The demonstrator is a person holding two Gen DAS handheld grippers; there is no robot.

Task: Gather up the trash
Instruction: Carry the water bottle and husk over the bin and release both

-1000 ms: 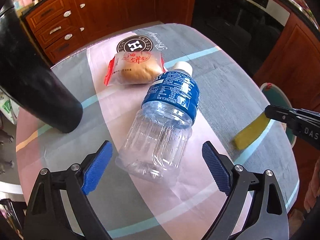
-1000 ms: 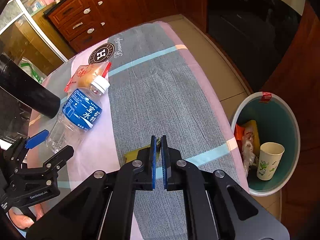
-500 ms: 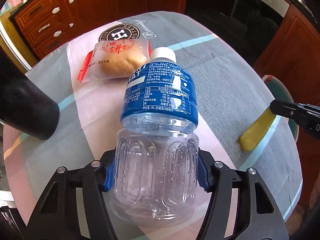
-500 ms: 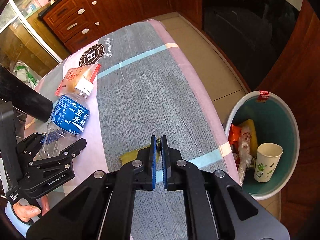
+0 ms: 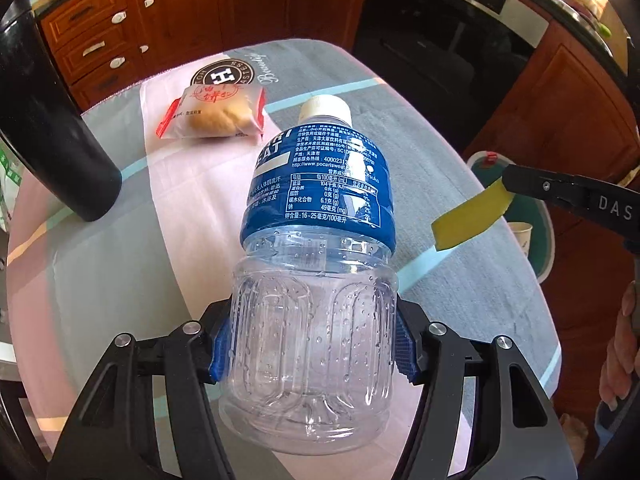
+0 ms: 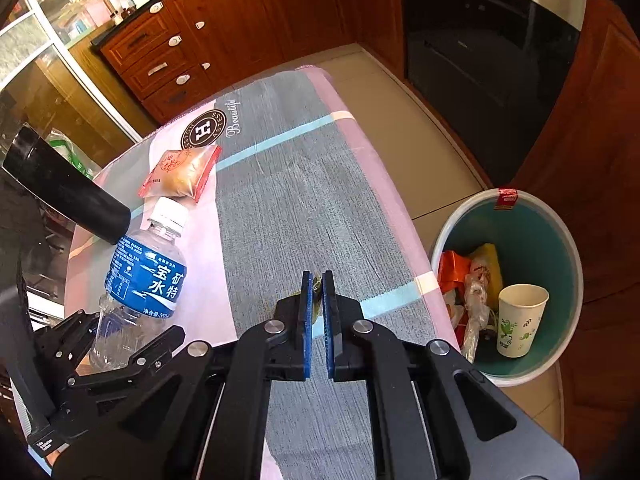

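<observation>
My left gripper is shut on the clear lower half of an empty plastic bottle with a blue label and white cap, held above the table. It also shows in the right wrist view. My right gripper is shut on a yellow strip of peel, lifted off the cloth; only its tip shows between the blue pads. A wrapped bun packet lies at the far end of the table.
A teal bin with a paper cup and wrappers stands on the floor right of the table. A black cylinder stands at the table's left. Wooden cabinets and an oven lie beyond.
My left gripper moved forward, closed on the bottle and lifted it. My right gripper raised the yellow strip off the table and moved toward the bin side.
</observation>
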